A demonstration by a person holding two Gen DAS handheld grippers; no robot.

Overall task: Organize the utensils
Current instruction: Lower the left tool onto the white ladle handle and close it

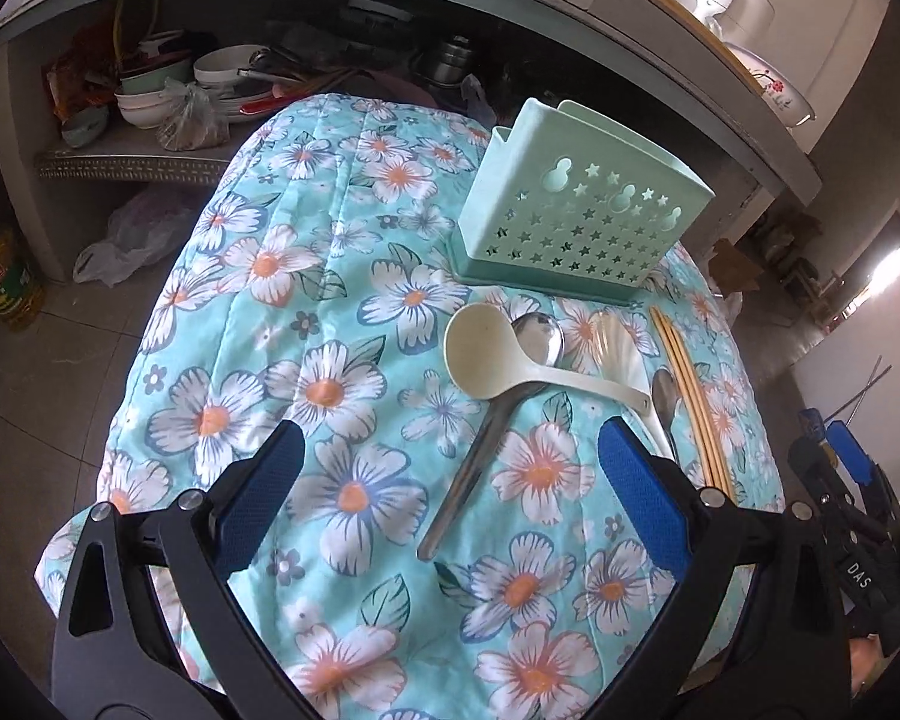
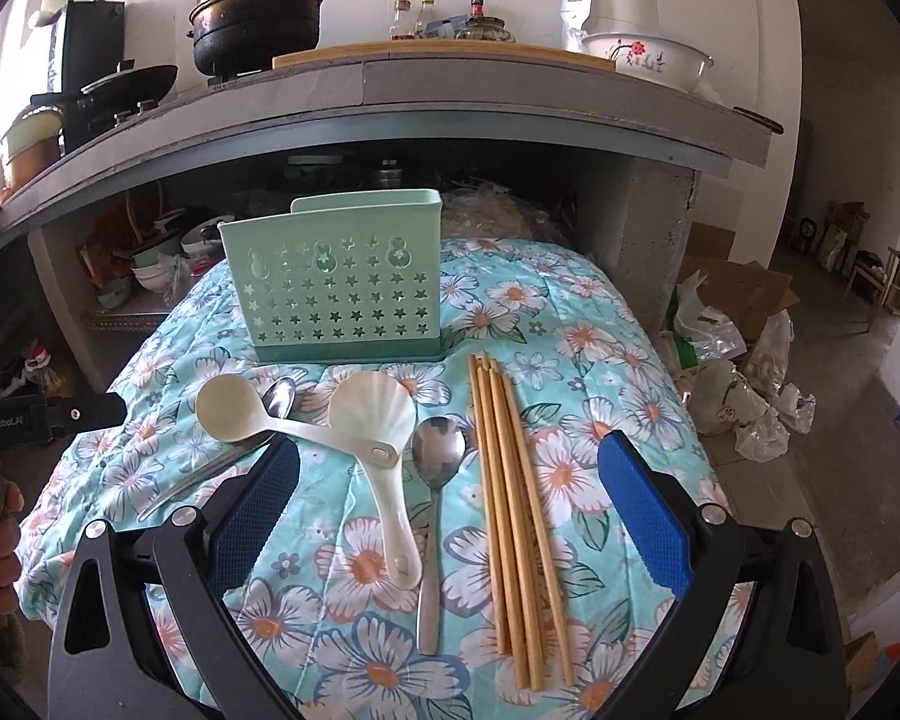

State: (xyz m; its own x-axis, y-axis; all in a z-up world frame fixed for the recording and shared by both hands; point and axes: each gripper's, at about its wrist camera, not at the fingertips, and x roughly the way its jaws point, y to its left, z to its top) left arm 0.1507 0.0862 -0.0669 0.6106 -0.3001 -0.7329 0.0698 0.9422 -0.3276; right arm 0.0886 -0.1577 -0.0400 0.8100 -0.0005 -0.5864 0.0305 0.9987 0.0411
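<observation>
Both my tongs are released and empty, left tongs (image 1: 450, 498) and right tongs (image 2: 450, 498) hovering over the near edge of the surface (image 2: 570, 312), which is a soft quilted floral cloth; nothing is in the holder (image 2: 336, 282) yet, I judge. The holder stands at the far side, thin mint plastic with star cut-outs, probably light and easy to tip. Near it lie the utensils: the chopsticks (image 2: 516, 516) on the right, bare wood, stiff, light, bunched side by side so they may roll apart; I'd pinch them mid-length. The spoon (image 2: 435, 510) beside them is polished steel, slick and thin; take the handle. The shell scoop (image 2: 384, 456) and the ladle (image 2: 252, 417) are cream plastic, light, their handles crossing; a second steel spoon (image 1: 486, 426) lies under the ladle, so I'd lift the ladle first.
</observation>
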